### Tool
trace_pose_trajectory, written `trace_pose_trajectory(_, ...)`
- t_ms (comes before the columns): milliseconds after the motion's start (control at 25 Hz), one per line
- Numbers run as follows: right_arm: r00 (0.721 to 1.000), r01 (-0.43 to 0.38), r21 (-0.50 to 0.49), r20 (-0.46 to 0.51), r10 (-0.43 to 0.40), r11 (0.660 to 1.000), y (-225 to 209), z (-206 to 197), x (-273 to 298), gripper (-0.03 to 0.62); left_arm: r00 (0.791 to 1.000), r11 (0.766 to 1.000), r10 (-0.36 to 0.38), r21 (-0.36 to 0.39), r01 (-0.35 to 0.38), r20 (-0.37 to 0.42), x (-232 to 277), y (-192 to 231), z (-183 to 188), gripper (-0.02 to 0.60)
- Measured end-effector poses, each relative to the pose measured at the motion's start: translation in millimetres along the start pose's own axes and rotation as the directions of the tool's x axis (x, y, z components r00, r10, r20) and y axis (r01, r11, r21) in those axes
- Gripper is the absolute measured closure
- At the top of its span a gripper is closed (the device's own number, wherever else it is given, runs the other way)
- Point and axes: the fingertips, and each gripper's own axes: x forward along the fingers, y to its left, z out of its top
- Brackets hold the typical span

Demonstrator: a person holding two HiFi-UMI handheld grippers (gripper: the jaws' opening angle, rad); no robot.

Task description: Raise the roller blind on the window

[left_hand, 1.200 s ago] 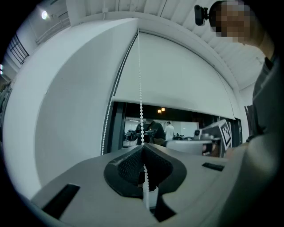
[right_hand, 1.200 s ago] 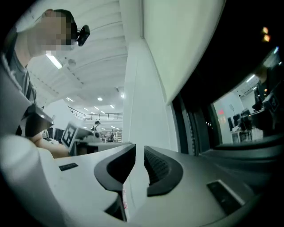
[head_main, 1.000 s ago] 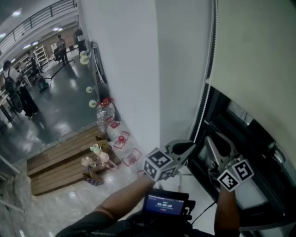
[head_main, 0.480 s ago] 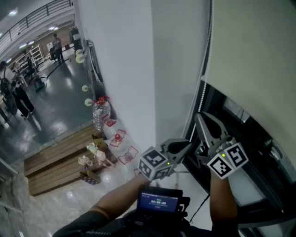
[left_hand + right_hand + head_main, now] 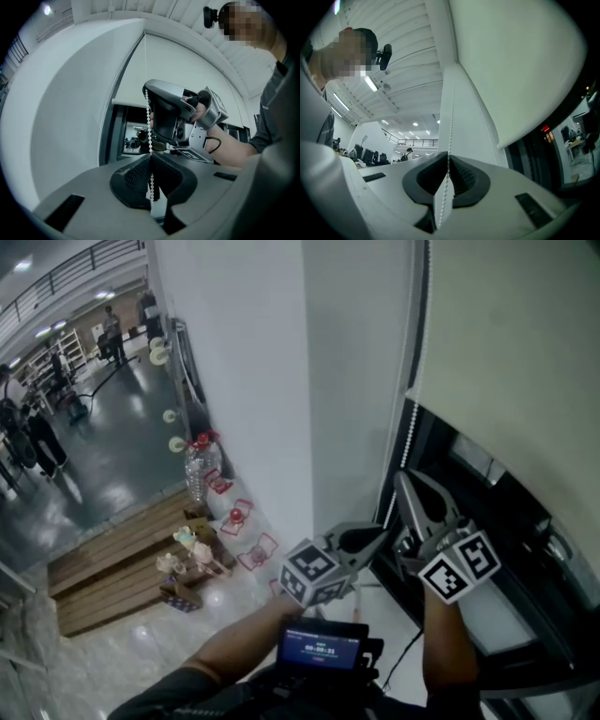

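**While Both Grippers Pinch the Chain, the Blind Hangs Partway Down**

Where the white wall pillar (image 5: 272, 381) meets the dark window (image 5: 487, 512), a white bead chain (image 5: 405, 442) hangs down the edge of the frame, and both grippers are on it. The left gripper (image 5: 382, 536) points level, and its dark ribbed jaws are pressed together on the white bead chain (image 5: 149, 126), which runs straight down between the pads in the left gripper view (image 5: 151, 157). The right gripper (image 5: 405, 482) tilts upward and sits higher on the same strand. Its jaws have just been closing, and in the right gripper view (image 5: 448, 157) they are together with the white bead chain (image 5: 450, 136) caught between them. A second strand shows apart from the clamped one in both gripper views.

The cream fabric roller blind (image 5: 506, 362) covers the upper part of the window. Its bottom bar crosses the glass above the grippers, leaving the lower pane uncovered. From the left gripper view the blind (image 5: 187, 75) hangs over the dark opening, and from the right gripper view it (image 5: 511, 61) fills the upper right.

A small device with a lit screen (image 5: 323, 650) sits at the person's chest.
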Motion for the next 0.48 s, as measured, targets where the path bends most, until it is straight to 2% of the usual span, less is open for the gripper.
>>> trace_pose_trajectory(200,0.999,0.016,0.017,-0.049,-0.015,1.000,0,-32,-8,0.583,0.999,0.999,-0.007,-0.054,0.004,-0.045,-2,0,-27,0.584)
trace_pose_trajectory(480,0.987,0.055,0.055,-0.156,-0.046,0.997,-2,-91,-26,0.585,0.987,0.998,0.009,-0.063,-0.020,-0.161,-1,8,-86,0.583)
